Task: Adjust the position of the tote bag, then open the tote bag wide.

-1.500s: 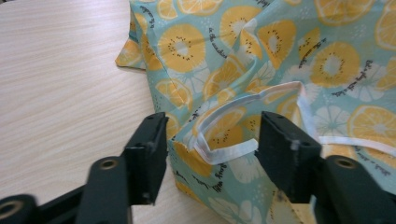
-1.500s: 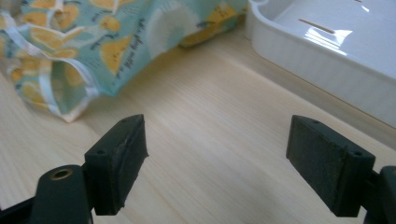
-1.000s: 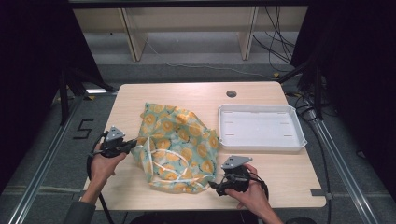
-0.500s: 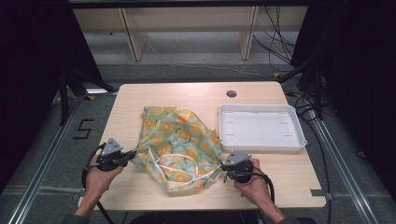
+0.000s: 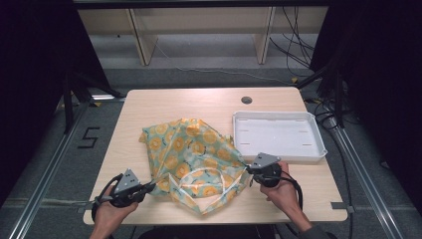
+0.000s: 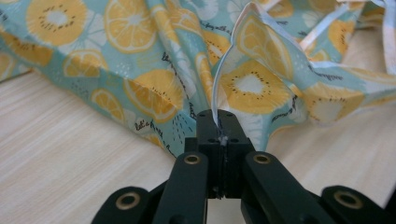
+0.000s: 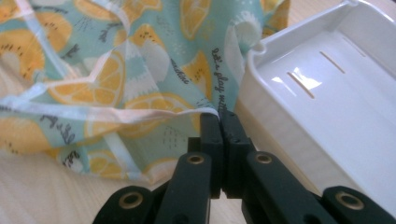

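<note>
A teal cloth printed with orange and lemon slices (image 5: 196, 157) lies crumpled on the wooden table (image 5: 199, 102). My left gripper (image 5: 149, 187) is shut on the cloth's white-hemmed edge (image 6: 233, 60) at the front left. My right gripper (image 5: 249, 170) is shut on another hemmed edge (image 7: 140, 114) at the cloth's right side, close to the tray. The cloth's edge with white ties (image 5: 209, 191) hangs slack between the two grippers. Both hands hold the grippers low over the table's front.
A white plastic tray (image 5: 278, 135) stands at the right of the table, its near wall (image 7: 299, 154) just beside my right gripper. A round cable hole (image 5: 246, 100) lies at the back. Shelving stands beyond the table.
My right gripper moved back and up toward the tray with the cloth edge. My left gripper moved toward the front edge. The cloth spread wider between them.
</note>
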Demonstrator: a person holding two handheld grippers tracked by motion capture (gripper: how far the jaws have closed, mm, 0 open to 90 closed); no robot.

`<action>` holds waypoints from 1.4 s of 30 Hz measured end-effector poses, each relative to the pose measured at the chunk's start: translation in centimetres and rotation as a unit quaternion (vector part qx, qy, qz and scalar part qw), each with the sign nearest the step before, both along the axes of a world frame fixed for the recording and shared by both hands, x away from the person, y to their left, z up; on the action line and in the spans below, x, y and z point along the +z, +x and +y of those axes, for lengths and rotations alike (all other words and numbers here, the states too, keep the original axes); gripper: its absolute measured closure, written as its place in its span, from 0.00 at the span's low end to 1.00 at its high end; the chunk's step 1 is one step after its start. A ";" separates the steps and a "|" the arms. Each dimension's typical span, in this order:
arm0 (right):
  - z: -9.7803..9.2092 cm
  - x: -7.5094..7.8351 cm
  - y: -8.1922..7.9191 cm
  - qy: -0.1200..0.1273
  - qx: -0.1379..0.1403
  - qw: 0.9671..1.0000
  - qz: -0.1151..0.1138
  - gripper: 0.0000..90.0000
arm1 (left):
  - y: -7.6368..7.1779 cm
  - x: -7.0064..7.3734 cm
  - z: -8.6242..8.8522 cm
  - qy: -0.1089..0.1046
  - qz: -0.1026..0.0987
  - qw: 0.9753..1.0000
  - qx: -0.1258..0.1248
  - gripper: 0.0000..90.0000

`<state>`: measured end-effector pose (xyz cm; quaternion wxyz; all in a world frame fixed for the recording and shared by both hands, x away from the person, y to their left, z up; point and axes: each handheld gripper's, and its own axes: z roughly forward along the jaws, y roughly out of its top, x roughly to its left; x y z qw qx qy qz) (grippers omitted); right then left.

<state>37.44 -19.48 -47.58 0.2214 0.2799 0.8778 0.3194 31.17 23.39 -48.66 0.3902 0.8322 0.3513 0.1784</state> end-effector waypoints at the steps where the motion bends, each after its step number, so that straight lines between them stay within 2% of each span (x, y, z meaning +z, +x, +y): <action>1: -0.3 0.1 0.1 0.005 -0.004 1.000 -0.001 1.00 | -0.4 0.0 -0.2 0.009 -0.004 1.000 -0.011 0.99; 4: -0.5 0.2 0.2 0.011 -0.003 1.000 -0.005 0.97 | -0.4 -0.1 -0.1 0.003 -0.007 1.000 -0.002 0.98; 5: -0.5 0.2 0.2 0.011 -0.003 1.000 -0.005 0.97 | -0.4 -0.1 0.1 0.013 -0.003 1.000 -0.004 0.98; 7: -0.3 0.3 -0.2 0.015 -0.002 1.000 0.005 0.87 | -0.5 -0.2 0.2 0.007 -0.004 1.000 0.009 0.93; 8: -0.4 0.3 -0.3 0.016 0.001 1.000 0.000 0.82 | -0.4 -0.1 0.4 0.017 -0.006 1.000 0.003 0.88; 9: -0.4 0.3 -0.3 0.016 0.001 1.000 0.000 0.82 | -0.4 -0.1 0.4 0.010 -0.004 1.000 0.010 0.88; 10: -0.4 0.4 -0.6 0.019 -0.005 1.000 0.006 0.77 | -0.5 -0.1 0.3 0.004 -0.005 1.000 0.022 0.81; 11: -0.5 0.5 -1.0 0.028 -0.005 1.000 0.006 0.66 | -0.8 0.2 0.4 0.004 -0.007 1.000 0.020 0.75; 12: -0.5 0.5 -1.0 0.028 -0.005 1.000 0.006 0.66 | -0.8 0.2 0.4 0.004 -0.007 1.000 0.020 0.72; 13: -0.6 0.6 -1.1 0.033 -0.008 0.999 0.003 0.61 | -0.8 0.4 0.4 0.012 -0.013 1.000 0.021 0.72; 14: -0.7 0.8 -1.2 0.035 -0.009 0.999 0.007 0.56 | -1.0 0.8 0.5 0.029 -0.010 0.999 0.025 0.65; 15: -0.8 1.0 -1.6 0.041 -0.010 0.999 0.000 0.54 | -1.2 0.8 0.3 0.016 -0.016 0.999 0.035 0.60; 17: -0.9 1.4 -1.9 0.049 -0.002 0.999 -0.005 0.50 | -1.6 1.1 0.2 0.006 -0.017 0.999 0.040 0.55; 18: -0.9 1.6 -2.1 0.050 0.000 0.999 -0.006 0.49 | -1.7 1.3 0.2 0.008 -0.016 0.999 0.043 0.52; 19: -0.8 1.8 -2.4 0.054 0.002 0.999 -0.008 0.49 | -1.9 1.4 0.1 -0.001 -0.017 0.999 0.047 0.52; 20: -0.6 2.2 -2.9 0.067 0.018 0.998 -0.006 0.48 | -2.1 1.5 -0.1 -0.009 -0.020 0.999 0.050 0.52; 22: -0.2 2.3 -3.4 0.083 0.030 0.996 0.010 0.45 | -2.6 1.8 0.0 0.000 -0.017 0.999 0.041 0.50; 23: -0.2 2.3 -3.4 0.083 0.030 0.996 0.010 0.45 | -2.6 1.8 0.0 0.000 -0.017 0.999 0.041 0.49; 24: 0.2 2.2 -3.7 0.089 0.041 0.995 0.018 0.45 | -2.8 1.7 -0.3 -0.013 -0.022 0.998 0.050 0.49; 25: 1.1 1.9 -4.4 0.090 0.073 0.993 0.029 0.44 | -2.9 1.8 -0.2 -0.003 -0.025 0.999 0.047 0.46; 26: 1.1 1.9 -4.4 0.090 0.073 0.993 0.029 0.44 | -3.1 1.9 -0.2 -0.003 -0.019 0.999 0.046 0.46; 27: 1.8 1.7 -4.8 0.094 0.087 0.991 0.039 0.43 | -3.5 1.8 -0.4 -0.021 -0.018 0.998 0.052 0.46; 28: 2.3 1.5 -5.1 0.095 0.096 0.990 0.045 0.41 | -3.6 1.9 -0.3 -0.011 -0.015 0.999 0.048 0.46; 29: 2.3 1.5 -5.1 0.095 0.096 0.990 0.045 0.41 | -3.6 1.9 -0.3 -0.011 -0.015 0.999 0.048 0.46; 30: 2.7 1.4 -5.3 0.097 0.107 0.988 0.049 0.41 | -3.7 1.8 -0.5 -0.022 -0.018 0.998 0.051 0.46; 31: 3.5 1.1 -5.7 0.100 0.123 0.985 0.063 0.40 | -3.9 1.8 -0.3 -0.008 -0.011 0.999 0.044 0.45; 32: 3.5 1.1 -5.7 0.100 0.123 0.985 0.063 0.40 | -3.9 1.8 -0.3 -0.008 -0.011 0.999 0.044 0.44; 33: 3.8 1.0 -5.6 0.101 0.135 0.984 0.061 0.40 | -3.8 1.7 -0.4 -0.004 -0.012 0.999 0.040 0.44; 34: 4.2 0.8 -5.7 0.097 0.145 0.983 0.063 0.38 | -3.9 1.5 -0.7 -0.027 -0.005 0.998 0.055 0.43; 35: 4.7 0.4 -6.0 0.099 0.150 0.981 0.074 0.37 | -3.9 1.5 -0.6 -0.021 -0.004 0.998 0.053 0.41; 36: 4.9 0.2 -6.1 0.095 0.157 0.980 0.073 0.36 | -3.9 1.3 -0.7 -0.032 -0.001 0.998 0.055 0.41; 37: 5.1 0.1 -6.2 0.095 0.157 0.980 0.076 0.35 | -3.8 1.4 -0.4 -0.007 -0.003 0.999 0.043 0.40; 40: 5.9 -0.5 -6.3 0.095 0.170 0.977 0.083 0.33 | -3.8 1.3 -0.4 -0.005 -0.004 0.999 0.046 0.38; 41: 6.1 -0.6 -6.3 0.092 0.177 0.976 0.086 0.32 | -3.8 1.1 -0.6 -0.022 0.004 0.998 0.054 0.38; 42: 6.1 -0.6 -6.3 0.092 0.177 0.976 0.086 0.32 | -3.8 1.1 -0.6 -0.022 0.004 0.998 0.054 0.37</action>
